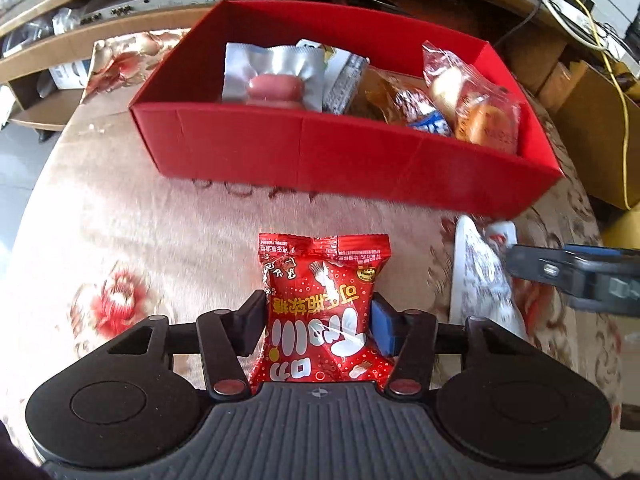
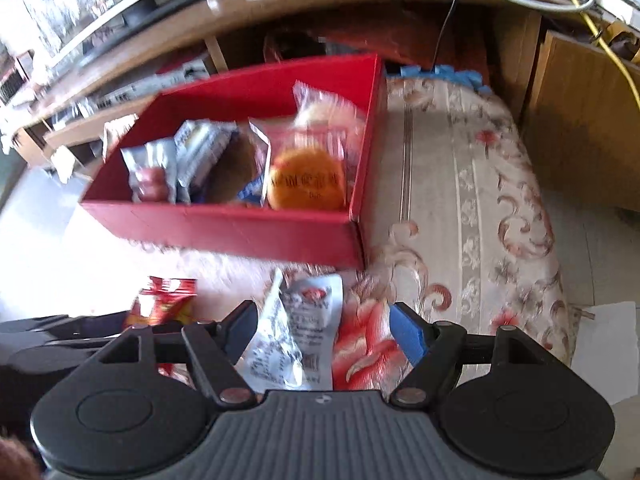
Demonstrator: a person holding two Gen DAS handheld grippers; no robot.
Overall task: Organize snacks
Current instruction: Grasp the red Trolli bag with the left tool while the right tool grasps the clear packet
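L gripper (image 1: 318, 314) was clenched on the red candy packet (image 1: 322, 308), both pads pressing its sides; the packet stood upright betw. the fingers, just above the floral tablecloth (image 1: 140, 240). Off to its right, the R gripper's fingers (image 1: 568, 276) reached in from the side, touching a white packet (image 1: 480, 276) that lay on the cloth.

R gripper (image 2: 320, 330) was released, jaws spread wide w/ the white packet (image 2: 296, 336) lying betw. them. The left pad (image 2: 240, 330) sat just beside the wrapper's edge; can't tell if it touched. The blue right pad (image 2: 410, 334) stood clear of it. To its left, the red candy packet (image 2: 168, 300) showed partly behind the L gripper's dark body.

Further ahead of both grippers sat the open red box (image 1: 320, 152) on the cloth, holding a silver pouch (image 1: 272, 76) at its left end, brown-wrapped snacks mid-box, and a clear bag w/ an orange cake (image 2: 308, 180) at the right end. Beyond the box: wooden shelving (image 1: 80, 36) w/ cables, blurred.
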